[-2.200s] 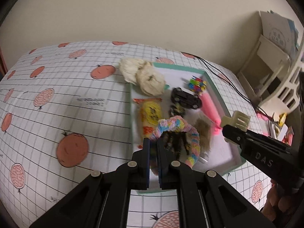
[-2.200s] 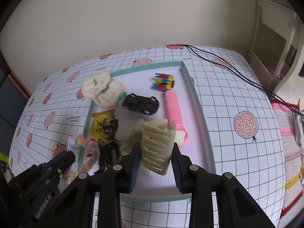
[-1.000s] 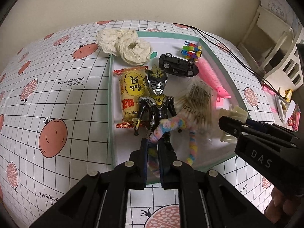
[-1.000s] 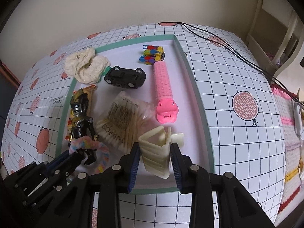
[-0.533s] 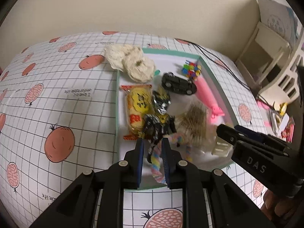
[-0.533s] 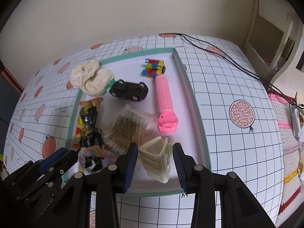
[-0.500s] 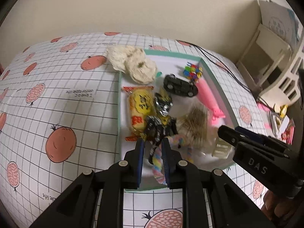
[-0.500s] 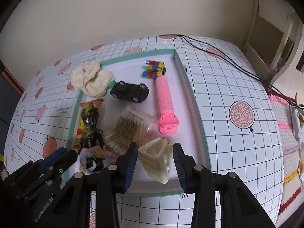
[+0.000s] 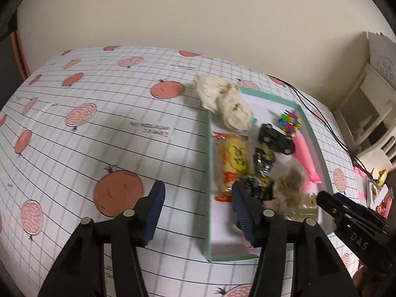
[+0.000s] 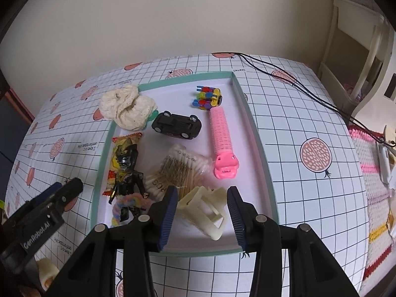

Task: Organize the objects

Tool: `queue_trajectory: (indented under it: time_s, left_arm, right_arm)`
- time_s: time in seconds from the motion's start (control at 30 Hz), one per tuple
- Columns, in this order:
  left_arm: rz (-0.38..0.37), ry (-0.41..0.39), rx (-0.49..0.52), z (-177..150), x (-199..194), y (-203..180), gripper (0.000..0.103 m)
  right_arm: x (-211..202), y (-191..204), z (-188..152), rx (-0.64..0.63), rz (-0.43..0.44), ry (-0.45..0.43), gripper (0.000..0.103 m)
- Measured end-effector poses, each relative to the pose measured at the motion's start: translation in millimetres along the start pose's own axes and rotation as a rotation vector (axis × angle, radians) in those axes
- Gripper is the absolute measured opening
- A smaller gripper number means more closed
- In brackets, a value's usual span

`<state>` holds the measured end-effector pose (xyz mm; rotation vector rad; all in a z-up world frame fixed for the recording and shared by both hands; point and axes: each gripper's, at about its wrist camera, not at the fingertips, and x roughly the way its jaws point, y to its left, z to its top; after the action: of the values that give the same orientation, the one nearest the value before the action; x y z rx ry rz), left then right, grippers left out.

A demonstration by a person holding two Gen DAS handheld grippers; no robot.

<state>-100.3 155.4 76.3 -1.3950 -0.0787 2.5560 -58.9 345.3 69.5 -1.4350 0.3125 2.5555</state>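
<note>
A green-rimmed white tray (image 10: 248, 116) holds the toys. My right gripper (image 10: 201, 195) is open just above its near end. A cream hair claw clip (image 10: 205, 210) lies loose on the tray floor between the fingers. A rainbow scrunchie (image 10: 125, 205) rests across the legs of a black action figure (image 10: 126, 173). My left gripper (image 9: 198, 193) is open and holds nothing. It straddles the tray's left rim (image 9: 208, 222), and its right finger hides most of the scrunchie. From the right wrist, the left gripper (image 10: 59, 195) shows outside the tray's left edge.
Also in the tray are a cream scrunchie (image 10: 128, 109) draped over the far-left rim, a snack packet (image 9: 234, 158), a black toy car (image 10: 177, 125), a colourful block toy (image 10: 208, 97), a pink hair roller (image 10: 221, 136) and bagged cotton swabs (image 10: 178, 168). Black cables (image 10: 297, 84) cross the patterned tablecloth (image 9: 99, 136) at right.
Both grippers have opened and let go. The claw clip and rainbow scrunchie now lie in the tray. My left gripper has swung left, over the tray's rim.
</note>
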Motion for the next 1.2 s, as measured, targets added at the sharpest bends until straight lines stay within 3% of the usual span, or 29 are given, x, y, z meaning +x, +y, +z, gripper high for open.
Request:
queue_trajectory:
  time_s: [0.07,0.2,0.33,0.47,1.2]
  left_arm:
    - [0.019,-0.02,-0.007,2.4,-3.5,6.6,0.072]
    - [0.032,-0.063,-0.041,7.3,-11.3,22.2,0.084]
    - [0.069,-0.105,-0.058,10.5,-19.9,36.5,0.102]
    - [0.078,-0.124,-0.081,10.9,-28.6,49.1,0.103]
    - [0.062,-0.259,-0.014,-12.5,-97.5,61.6,0.103]
  right_arm:
    - [-2.6,2.0,-0.7,-0.005,-0.002,-0.009,0.055]
    - [-7.7,3.5,-2.4,-0.015,-0.005,-0.022,0.065]
    - [-12.7,3.7,-4.8,-0.022,0.008,-0.041,0.083]
    - [-17.6,5.0,-5.9,-0.022,0.002,-0.066,0.102]
    - [-67.5,35.1,-41.6,-0.037,-0.008,-0.166,0.103]
